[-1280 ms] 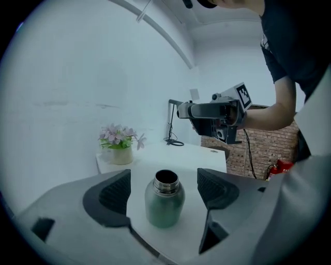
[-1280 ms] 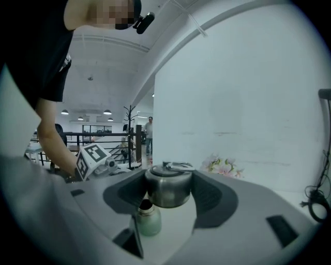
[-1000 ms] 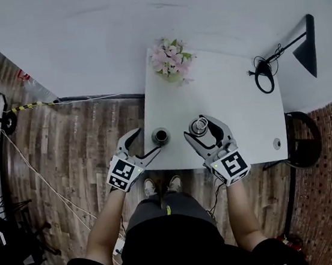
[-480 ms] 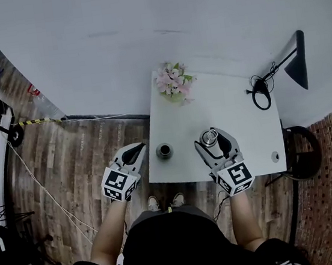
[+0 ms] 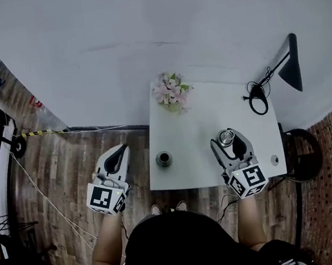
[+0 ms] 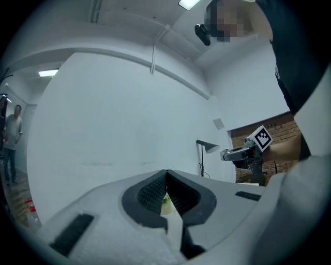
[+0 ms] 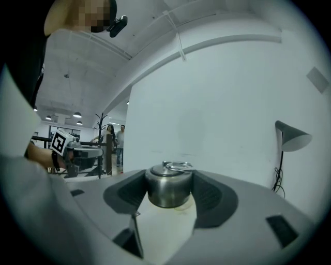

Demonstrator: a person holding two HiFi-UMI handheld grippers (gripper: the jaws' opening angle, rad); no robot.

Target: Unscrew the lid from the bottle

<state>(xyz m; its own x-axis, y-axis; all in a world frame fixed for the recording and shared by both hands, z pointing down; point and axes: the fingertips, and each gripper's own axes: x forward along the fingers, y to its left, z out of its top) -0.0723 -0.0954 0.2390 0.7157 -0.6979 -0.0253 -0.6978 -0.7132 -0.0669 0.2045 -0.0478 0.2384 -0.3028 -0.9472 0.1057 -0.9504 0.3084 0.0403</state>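
Observation:
A small dark metal bottle (image 5: 164, 158) stands upright with its mouth uncovered near the front edge of the white table (image 5: 211, 108). My right gripper (image 5: 231, 140) is over the table's right part, shut on the steel lid (image 5: 225, 136). In the right gripper view the lid (image 7: 168, 187), with a wire ring on top, sits pressed between both pads of that gripper (image 7: 169, 199). My left gripper (image 5: 118, 157) hangs over the wooden floor, left of the table and apart from the bottle. The left gripper (image 6: 166, 182) has its jaws shut with nothing between them.
A bunch of pink flowers (image 5: 171, 91) stands at the table's far left corner. A black lamp (image 5: 289, 64) and a coiled cable (image 5: 257, 99) are at the far right. A small round disc (image 5: 274, 160) lies at the near right corner. A dark stool (image 5: 306, 147) stands beside the table.
The left gripper has shut and drawn left, off the table and away from the bottle. The right gripper has carried the lid to the right.

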